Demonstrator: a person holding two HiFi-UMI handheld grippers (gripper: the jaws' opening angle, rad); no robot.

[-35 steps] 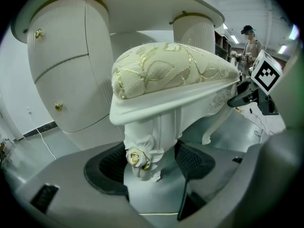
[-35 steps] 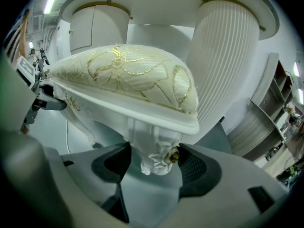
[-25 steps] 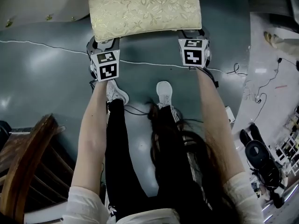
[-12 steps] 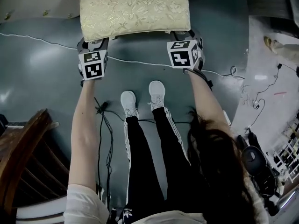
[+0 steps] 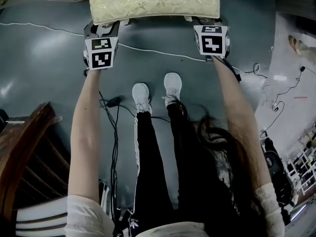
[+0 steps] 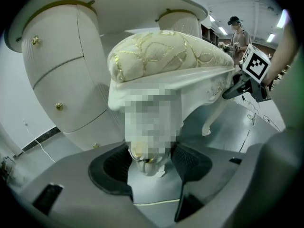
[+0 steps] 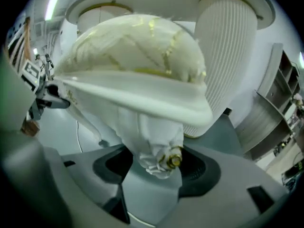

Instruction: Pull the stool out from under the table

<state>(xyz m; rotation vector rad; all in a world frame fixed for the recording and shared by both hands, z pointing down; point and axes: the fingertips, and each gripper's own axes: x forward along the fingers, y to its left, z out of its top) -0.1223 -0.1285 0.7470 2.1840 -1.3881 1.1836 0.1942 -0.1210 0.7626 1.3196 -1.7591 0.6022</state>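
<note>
Gripping stool [image 5: 154, 1] at top of frame: closing left gripper [image 5: 102, 29] jaws on left leg [image 6: 148, 164], opening right gripper [image 5: 210, 22] jaws, pads touching right leg [image 7: 152, 146]

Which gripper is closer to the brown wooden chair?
Left. The left gripper, jaws closing on a stool leg, is ahead of the wooden chair; the right gripper, jaws opening round the other leg, is farther across the stool.
</note>
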